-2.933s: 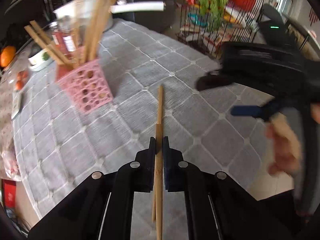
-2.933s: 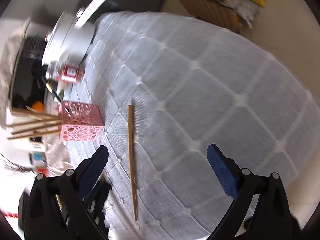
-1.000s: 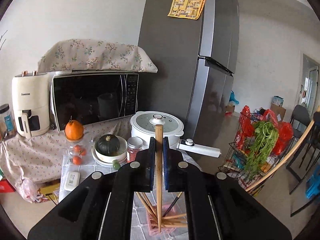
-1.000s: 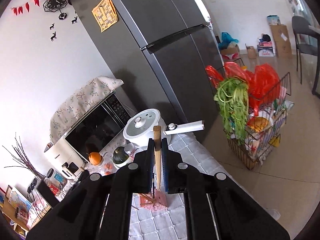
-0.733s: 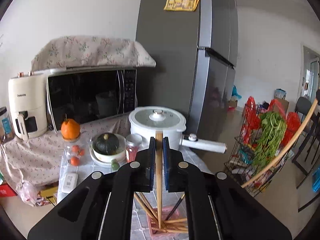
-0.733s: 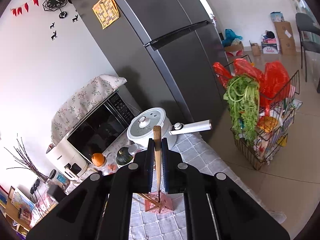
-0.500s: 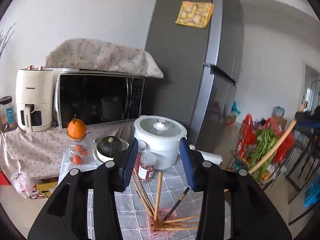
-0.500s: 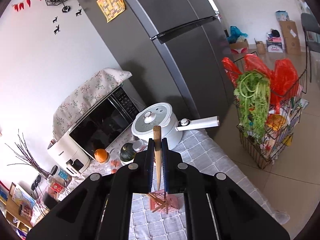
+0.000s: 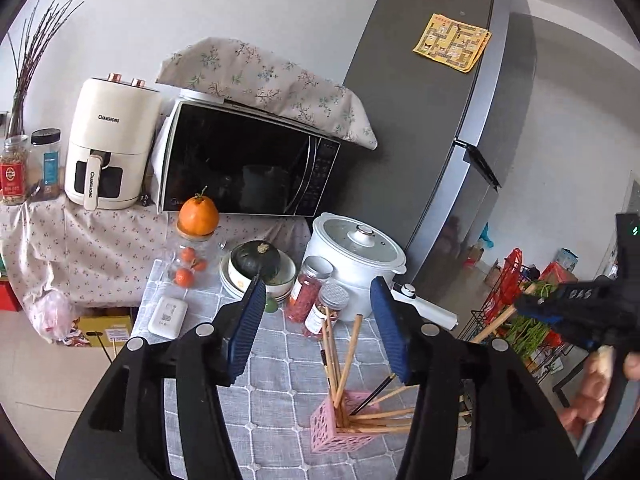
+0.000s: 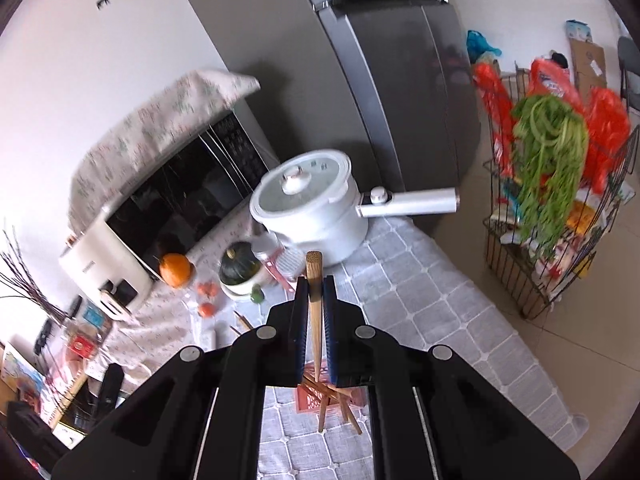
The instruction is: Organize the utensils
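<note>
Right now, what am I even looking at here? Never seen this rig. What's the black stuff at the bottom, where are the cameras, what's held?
No robot here: a person holds a hand-held gripper in each hand, and a fisheye camera on each looks forward along its black tongs.

Left wrist view: the left tongs are open and empty, above a pink perforated holder full of wooden chopsticks on a grey quilted tablecloth. The other gripper shows at the right edge.

Right wrist view: the right tongs are shut on one wooden chopstick, held tip-down above the same holder.

Behind: a white electric pot, a microwave, an air fryer and a grey fridge.
</note>
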